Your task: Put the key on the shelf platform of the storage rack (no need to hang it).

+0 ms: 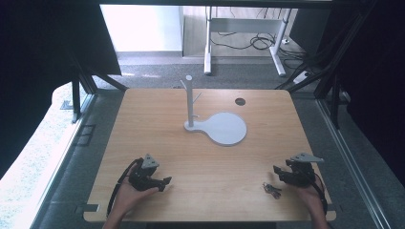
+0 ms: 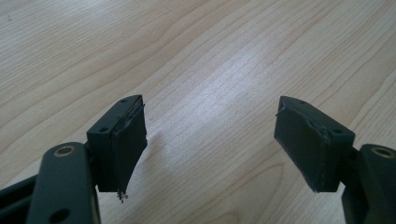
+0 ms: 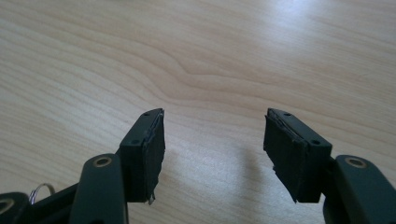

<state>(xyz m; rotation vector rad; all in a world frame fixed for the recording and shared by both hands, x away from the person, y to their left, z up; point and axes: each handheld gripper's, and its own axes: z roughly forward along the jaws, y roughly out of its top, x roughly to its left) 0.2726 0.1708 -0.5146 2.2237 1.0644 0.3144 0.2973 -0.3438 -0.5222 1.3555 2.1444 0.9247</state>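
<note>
A small bunch of keys [image 1: 272,189] lies on the wooden table [image 1: 205,162] near its front right edge. My right gripper [image 1: 280,173] rests just right of and behind the keys, held in a hand, its jaws open over bare wood [image 3: 215,149]. A metal key ring [image 3: 42,189] peeks in at the lower left of the right gripper view. My left gripper [image 1: 165,183] sits at the front left, also in a hand, with its jaws wide open and nothing between them [image 2: 210,144]. A white peg stand [image 1: 190,102] on a flat round base [image 1: 229,130] stands mid-table toward the back.
A round cable hole [image 1: 240,101] sits in the tabletop behind the stand's base. Dark frame posts [image 1: 76,98] flank the table on both sides. A desk's legs and cables [image 1: 258,43] stand on the floor beyond the far edge.
</note>
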